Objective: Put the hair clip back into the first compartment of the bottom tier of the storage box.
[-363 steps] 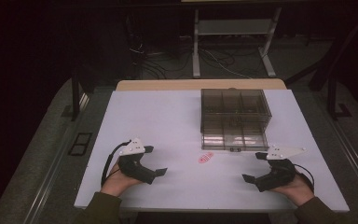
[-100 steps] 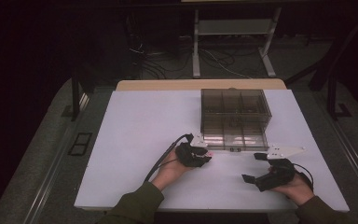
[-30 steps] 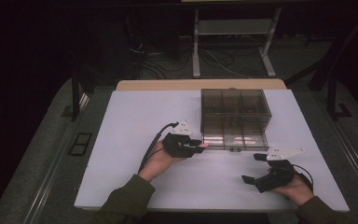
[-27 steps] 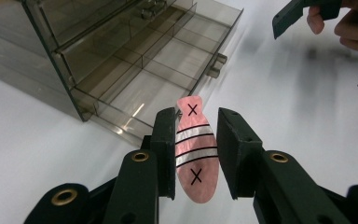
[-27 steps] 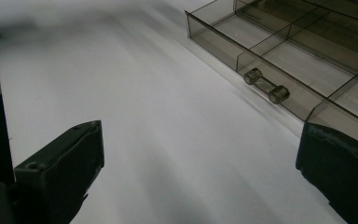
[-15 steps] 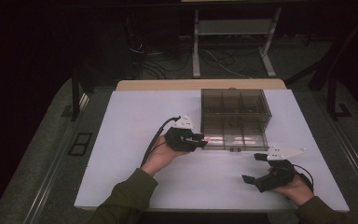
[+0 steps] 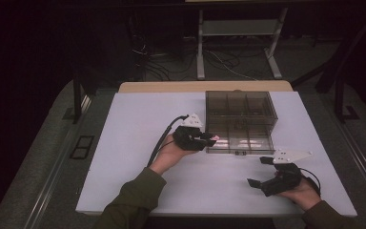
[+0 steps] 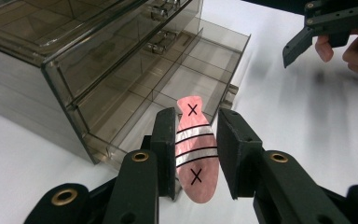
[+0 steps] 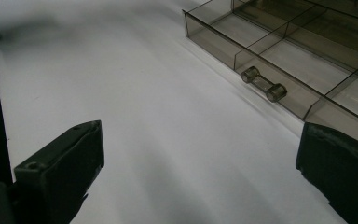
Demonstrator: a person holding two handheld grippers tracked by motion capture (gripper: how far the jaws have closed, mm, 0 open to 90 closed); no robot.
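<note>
The left tool [image 8: 196, 154] is squeezed shut on a pink fish-shaped piece [image 8: 196, 154]. The fish is flat and shiny, with dark stripes across its middle and two black X marks, one near each end. One black pad presses on each side of it, and its ends stick out past the pads. In the high view, the left tool [image 7: 208, 139] holds the fish up off the counter [image 7: 138, 129], right at the front left corner of a smoky clear drawer box [image 7: 240, 107].

The bottom drawer [image 8: 186, 88] of the box is pulled out. It is split into small parts by thin walls. The fish hangs just over the near corner of this open drawer, above its front edge. I cannot tell which part of the drawer it is over.

The right tool [image 7: 262, 172] sits low near the front edge of the white counter, well apart from the fish. Its jaws are wide open with nothing between them. In the right gripper view, the open drawer's small clear handle [image 9: 263, 84] lies ahead of that tool.
</note>
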